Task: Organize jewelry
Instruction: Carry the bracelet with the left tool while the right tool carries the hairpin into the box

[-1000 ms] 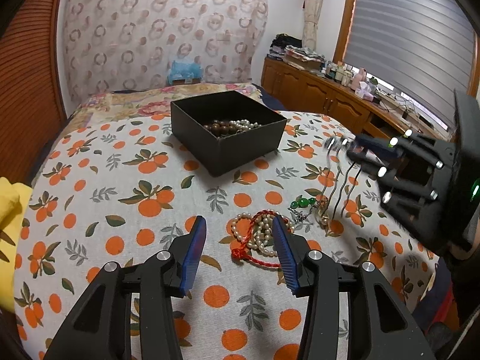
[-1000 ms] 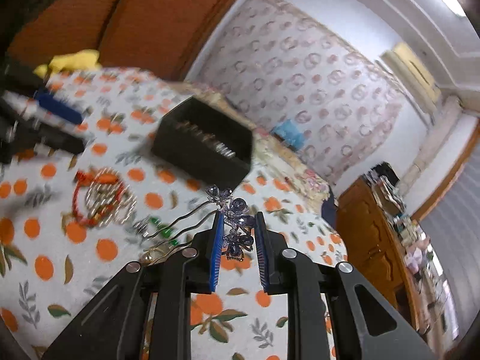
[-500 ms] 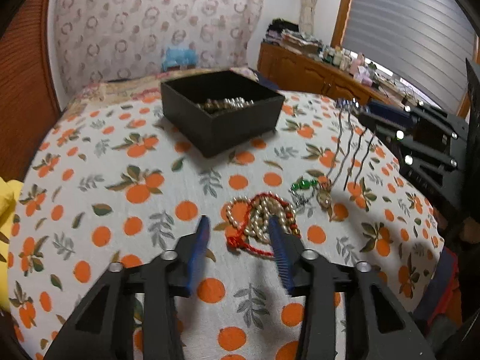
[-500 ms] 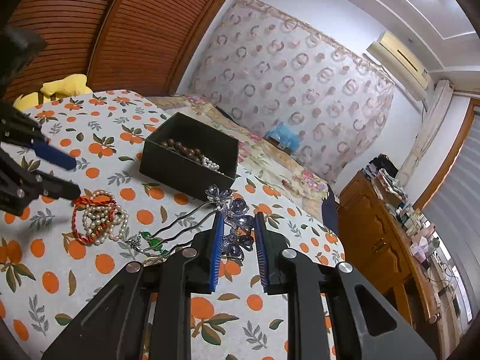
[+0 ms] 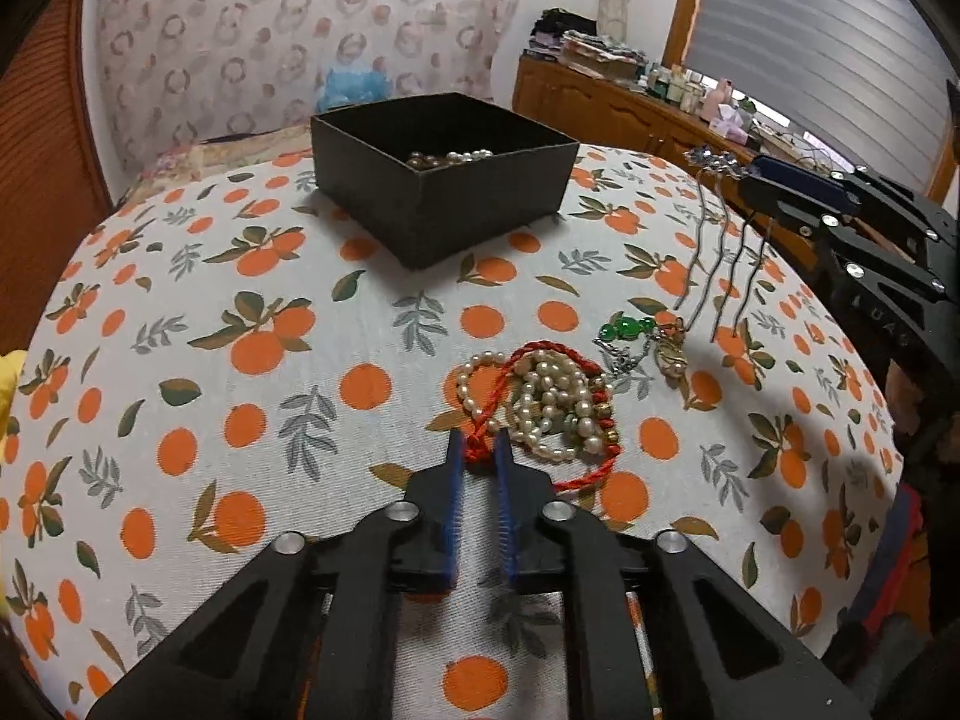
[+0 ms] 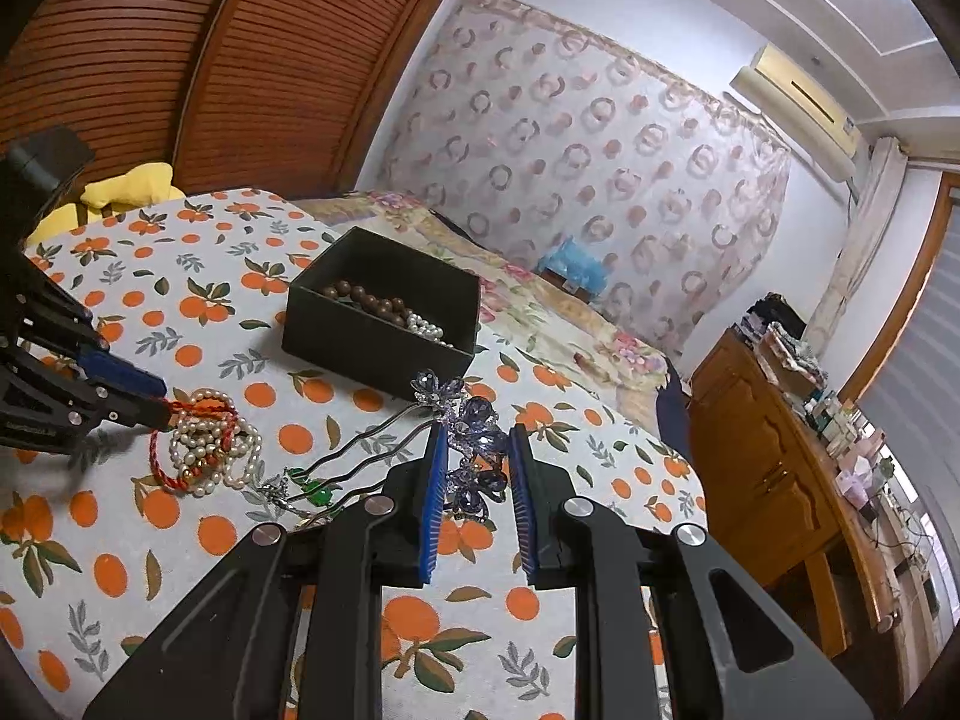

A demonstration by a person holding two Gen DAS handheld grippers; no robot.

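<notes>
With the left tool [image 5: 478,456] pinched narrow on the red cord [image 5: 480,450] of the bead pile at lower centre and the right tool [image 6: 474,462] clamping the purple hair comb [image 6: 462,420], both loads next need lifting into the black box [image 5: 444,180], upper centre.

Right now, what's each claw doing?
Left gripper shut on red braided cord. Right gripper holding purple flower hair comb. Open black box unobstructed.
</notes>
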